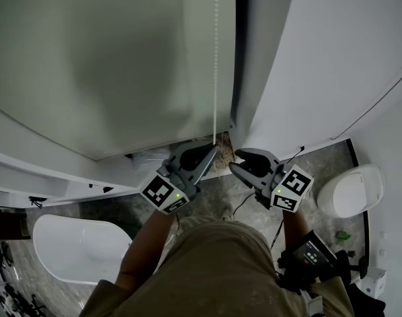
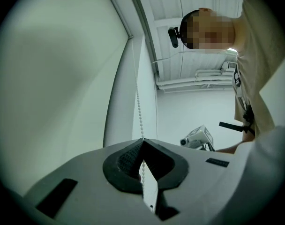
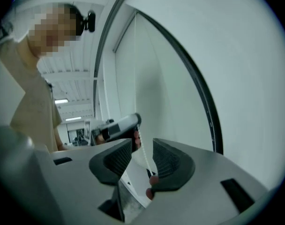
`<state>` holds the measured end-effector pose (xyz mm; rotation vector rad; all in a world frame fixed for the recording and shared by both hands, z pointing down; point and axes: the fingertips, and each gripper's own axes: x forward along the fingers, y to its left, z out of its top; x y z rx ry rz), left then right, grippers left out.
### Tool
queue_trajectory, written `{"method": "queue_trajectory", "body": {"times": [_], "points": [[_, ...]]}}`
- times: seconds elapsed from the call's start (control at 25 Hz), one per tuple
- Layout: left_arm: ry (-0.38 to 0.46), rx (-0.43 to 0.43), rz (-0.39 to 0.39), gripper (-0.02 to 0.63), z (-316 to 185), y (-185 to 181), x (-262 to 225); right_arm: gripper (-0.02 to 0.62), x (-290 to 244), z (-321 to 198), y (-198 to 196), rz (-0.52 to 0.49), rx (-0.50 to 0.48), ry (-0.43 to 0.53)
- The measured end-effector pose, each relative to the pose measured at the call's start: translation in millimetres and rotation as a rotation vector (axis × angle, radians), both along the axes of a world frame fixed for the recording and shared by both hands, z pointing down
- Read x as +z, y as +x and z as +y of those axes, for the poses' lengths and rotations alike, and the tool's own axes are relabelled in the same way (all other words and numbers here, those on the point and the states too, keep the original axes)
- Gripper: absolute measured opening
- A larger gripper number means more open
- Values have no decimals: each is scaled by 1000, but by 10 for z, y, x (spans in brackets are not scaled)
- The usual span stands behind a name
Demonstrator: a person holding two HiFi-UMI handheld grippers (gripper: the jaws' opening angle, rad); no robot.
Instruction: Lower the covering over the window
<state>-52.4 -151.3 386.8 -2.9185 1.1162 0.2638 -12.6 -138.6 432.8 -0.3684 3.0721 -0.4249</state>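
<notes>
Two grippers are raised side by side beneath the blind's [image 1: 108, 58] bottom edge: the left gripper [image 1: 213, 152] is clamped on the chain [image 1: 215, 58], the right gripper [image 1: 235, 160] is spread, chain loose between, beside the wall [image 1: 320, 58]

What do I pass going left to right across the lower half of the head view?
White bathtub → left claw, shut on the bead chain → right claw, open → white toilet.

Free room before the blind [image 1: 102, 65] — bead chain [image 1: 215, 58] down through it — wall panel [image 1: 320, 65] close at right.
</notes>
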Motion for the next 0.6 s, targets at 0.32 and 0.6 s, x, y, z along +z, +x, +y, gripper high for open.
{"method": "queue_trajectory", "body": {"times": [0.32,0.6], "points": [[-148,84,-33,15,229,329,720,123,-642,-40,-74,-50,76,135],[-159,112,-13,15,378,312,753,51,-502,26,-227,7,81,153]]}}
